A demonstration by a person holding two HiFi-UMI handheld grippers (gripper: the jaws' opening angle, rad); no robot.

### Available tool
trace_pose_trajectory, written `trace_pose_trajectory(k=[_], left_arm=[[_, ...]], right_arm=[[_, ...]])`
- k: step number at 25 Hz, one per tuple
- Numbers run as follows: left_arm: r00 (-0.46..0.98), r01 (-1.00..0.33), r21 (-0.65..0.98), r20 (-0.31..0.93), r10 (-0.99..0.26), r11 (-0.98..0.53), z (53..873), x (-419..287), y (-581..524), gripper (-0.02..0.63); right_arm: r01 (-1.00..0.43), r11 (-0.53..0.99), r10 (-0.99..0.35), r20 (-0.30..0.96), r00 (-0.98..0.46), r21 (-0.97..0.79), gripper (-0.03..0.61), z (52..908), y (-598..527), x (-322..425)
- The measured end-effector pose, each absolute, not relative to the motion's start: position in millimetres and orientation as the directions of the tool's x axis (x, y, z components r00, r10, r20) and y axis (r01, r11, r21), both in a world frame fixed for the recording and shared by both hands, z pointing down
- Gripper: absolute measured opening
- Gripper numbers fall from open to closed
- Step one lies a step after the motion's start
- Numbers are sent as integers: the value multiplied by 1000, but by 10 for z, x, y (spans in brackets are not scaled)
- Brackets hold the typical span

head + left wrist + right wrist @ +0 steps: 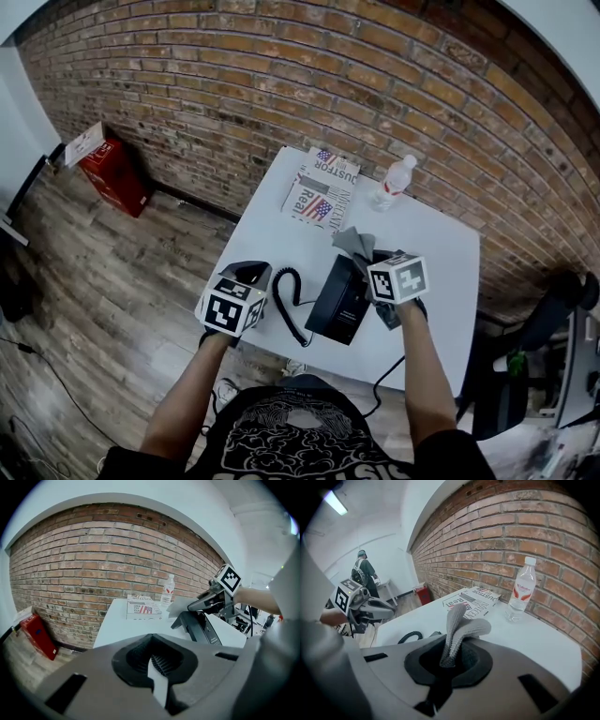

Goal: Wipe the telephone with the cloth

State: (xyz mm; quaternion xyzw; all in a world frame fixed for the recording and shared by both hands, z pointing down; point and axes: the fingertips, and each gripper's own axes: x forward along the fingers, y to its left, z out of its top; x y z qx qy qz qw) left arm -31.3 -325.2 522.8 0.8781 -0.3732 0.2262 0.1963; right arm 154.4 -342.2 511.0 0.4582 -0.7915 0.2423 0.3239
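A black telephone (337, 302) stands near the front of the white table (441, 272), its coiled cord (286, 309) trailing off to its left. My right gripper (367, 261) hovers over the telephone's far end, shut on a grey cloth (353, 241) that sticks up out of the jaws (461, 623). My left gripper (251, 273) is at the table's front left corner, left of the cord. Its jaws are together with nothing between them (157, 666). From the left gripper view the telephone (205, 629) sits just below the right gripper (194, 605).
A magazine (321, 187) and a clear water bottle (393, 183) lie at the back of the table by the brick wall. A red box (112, 173) stands on the floor at left, a chair (553, 309) at right. A person (365, 571) stands far off.
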Motion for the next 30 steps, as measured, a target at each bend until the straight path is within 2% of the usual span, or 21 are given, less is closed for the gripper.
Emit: trace_pose_trajectory(k=[30], left_arm=[[559, -802, 161, 542, -628, -575, 5171, -795, -3216, 6]], right_arm=[[-831, 552, -534, 734, -419, -73, 12, 5153, -3577, 1021]])
